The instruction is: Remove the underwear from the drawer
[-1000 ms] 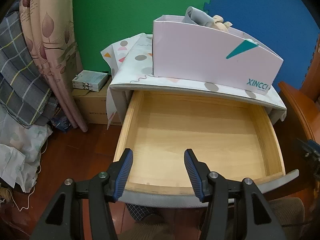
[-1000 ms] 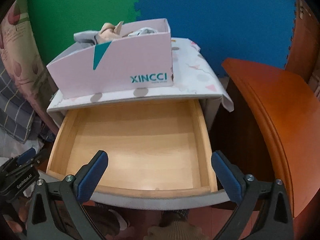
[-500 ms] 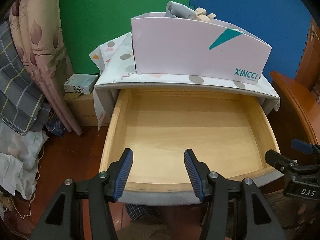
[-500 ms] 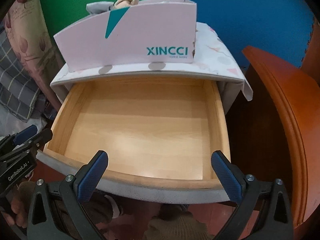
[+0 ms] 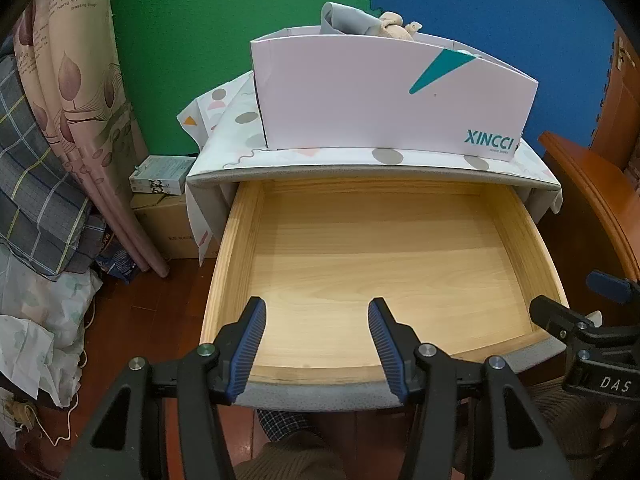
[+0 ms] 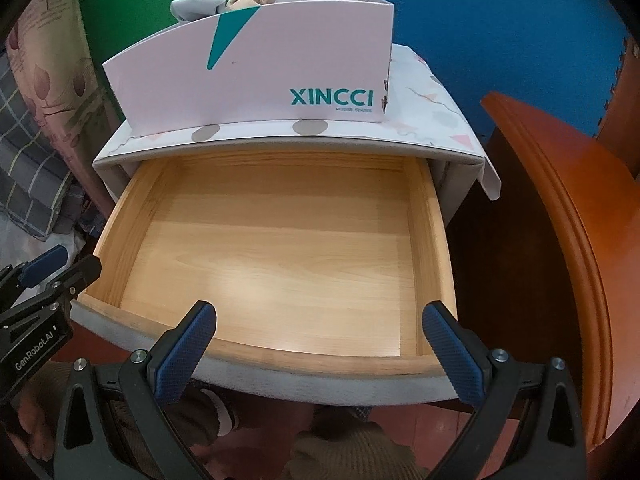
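Your left hand-held gripper (image 5: 316, 342) hangs over the drawer's near edge with its jaws parted and nothing between the blue pads; your right hand-held gripper (image 6: 320, 344) does the same further along that edge, spread wider and just as empty. Both tilt down into the drawer (image 5: 224, 256), which suggests you are checking its inside, not reaching for anything.

The drawer is pulled well out from under the nightstand top, and its pale wooden floor shows bare from the front rim to the back wall. No underwear lies in it. Behind the drawer, on the patterned cloth (image 5: 240, 120) that covers the top, stands a pink box (image 5: 360, 96) printed XINCCI. Grey and beige fabric (image 5: 372, 24) pokes over the box's far rim. That is likely the underwear, placed there once taken out, so the task looks finished or nearly so.

You cannot see inside the box, so how many pieces it holds stays unknown, and the bunched fabric is too small to identify for certain. The strip of drawer under the top is shadowed. Beyond the drawer's right side, a brown wooden piece (image 6: 560, 208) is cut off by the frame.
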The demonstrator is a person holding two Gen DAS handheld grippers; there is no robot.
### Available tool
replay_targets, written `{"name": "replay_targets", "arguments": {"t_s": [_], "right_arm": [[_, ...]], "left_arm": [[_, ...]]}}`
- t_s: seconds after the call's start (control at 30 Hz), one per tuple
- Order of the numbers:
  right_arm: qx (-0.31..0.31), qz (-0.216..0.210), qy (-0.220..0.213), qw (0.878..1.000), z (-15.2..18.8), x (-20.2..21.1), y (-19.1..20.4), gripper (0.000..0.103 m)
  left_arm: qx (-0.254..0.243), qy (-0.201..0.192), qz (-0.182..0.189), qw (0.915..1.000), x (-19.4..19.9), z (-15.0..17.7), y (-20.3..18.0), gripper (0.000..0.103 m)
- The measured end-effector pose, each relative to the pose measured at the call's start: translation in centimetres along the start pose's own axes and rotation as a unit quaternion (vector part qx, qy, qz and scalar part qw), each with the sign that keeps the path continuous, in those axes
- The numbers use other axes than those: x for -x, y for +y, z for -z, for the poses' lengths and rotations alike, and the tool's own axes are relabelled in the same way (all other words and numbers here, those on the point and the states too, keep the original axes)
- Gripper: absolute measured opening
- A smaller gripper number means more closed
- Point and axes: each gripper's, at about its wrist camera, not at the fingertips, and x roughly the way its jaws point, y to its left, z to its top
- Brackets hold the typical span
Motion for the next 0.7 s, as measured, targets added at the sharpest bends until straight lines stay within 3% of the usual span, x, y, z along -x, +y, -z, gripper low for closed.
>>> {"name": "replay_targets", "arguments": {"t_s": [0.7], "right_arm": [[0.013, 0.009, 0.009, 1.0, -0.03, -0.32, 0.31, 0.102]], "left_arm": [[0.001, 0.007, 0.001, 1.0, -0.21, 0.0, -0.1, 0.054]]}}
